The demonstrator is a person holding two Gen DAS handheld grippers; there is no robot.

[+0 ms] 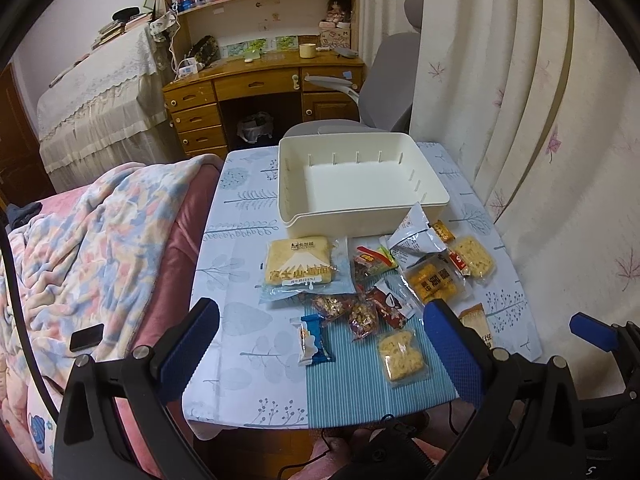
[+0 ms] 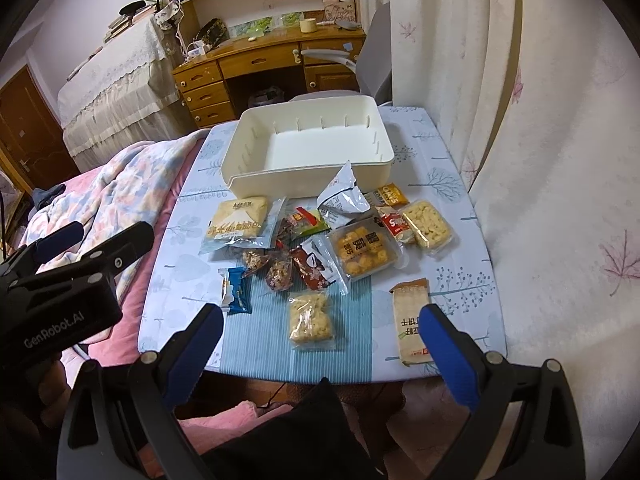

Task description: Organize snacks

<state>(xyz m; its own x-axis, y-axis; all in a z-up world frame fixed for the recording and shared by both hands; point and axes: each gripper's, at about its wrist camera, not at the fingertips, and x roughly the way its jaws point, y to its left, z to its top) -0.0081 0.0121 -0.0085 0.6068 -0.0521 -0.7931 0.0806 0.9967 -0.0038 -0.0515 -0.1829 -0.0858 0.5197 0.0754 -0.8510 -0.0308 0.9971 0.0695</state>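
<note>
Nearest the cameras, both tools hang over the table's front edge with nothing in them: the left gripper [image 1: 320, 356] has its blue-padded fingers spread wide apart, and the right gripper [image 2: 322, 350] is spread just as wide, so no snack is in hand. Just beyond the fingers, on the striped mat [image 2: 352, 344], lie a clear pack of puffed rice [image 2: 311, 321] and a small blue wafer pack [image 2: 237, 290], with a tan cracker packet [image 2: 412, 326] off to the right on the tablecloth [image 2: 176, 280]. Further in, the heap thickens: two nut-bar packs [image 2: 267, 267], a dark red sachet [image 2: 316, 268], a tray of golden pastry balls [image 2: 365, 252], a second rice cake [image 2: 427, 222] and a large bread pack [image 2: 239, 222], then a crumpled silver pouch [image 2: 342, 200] leaning against the bin. Beyond them stands the cream storage bin [image 2: 240, 148], its slotted walls bare and its floor showing nothing inside. The sorting therefore looks unstarted: every snack sits loose on the table in front of the bin, none has been put in, and the whole pile is left to move, probably beginning with the packs closest to the fingers.
</note>
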